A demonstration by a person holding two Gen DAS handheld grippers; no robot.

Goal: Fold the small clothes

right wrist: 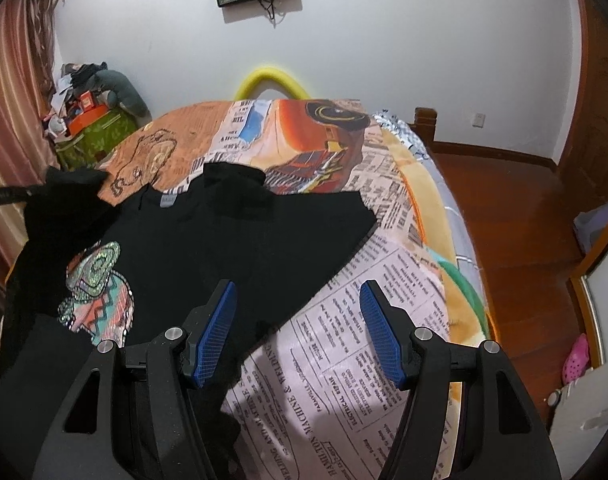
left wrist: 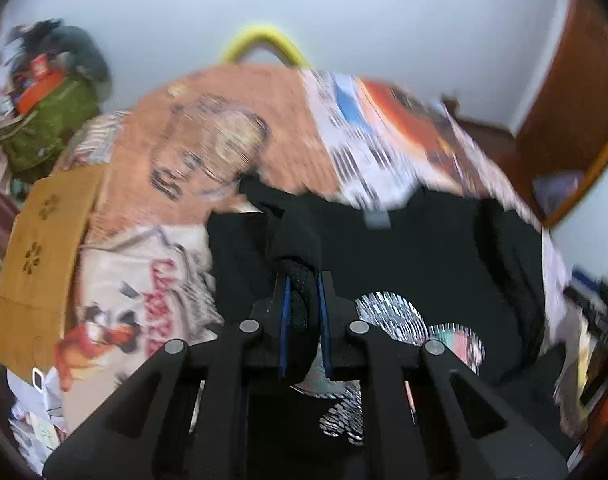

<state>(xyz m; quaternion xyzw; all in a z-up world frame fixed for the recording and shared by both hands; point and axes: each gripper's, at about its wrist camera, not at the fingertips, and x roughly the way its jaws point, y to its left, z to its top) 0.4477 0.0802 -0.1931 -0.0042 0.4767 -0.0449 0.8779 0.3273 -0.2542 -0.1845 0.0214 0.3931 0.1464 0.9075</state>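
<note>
A big bed is covered by a newspaper-print sheet with orange patches, and it fills most of both views, with a yellow curved headboard bar seen past its far end against the white wall. Spread across the bed is the black t-shirt, pretty much flat, collar and grey neck tag pointed toward the headboard, sparkly printed graphic face up on its left half; one sleeve is stuck out to the right over the newsprint. In the right wrist view the shirt's left sleeve is seen lifted off the sheet into a peak at the far left. That's where the left gripper is: it's angled steeply down at the bed, and a bunched roll of black sleeve fabric is pinched tight between its blue pads, jaws nearly closed on it, with the cloth ballooning up above the tips. The left view is smeared with blur, so finer detail can't be made out. The right gripper is tilted down over the shirt's lower right edge, jaws parked roughly half open, nothing gripped; the hem and bare newsprint are seen in the gap below.
</note>
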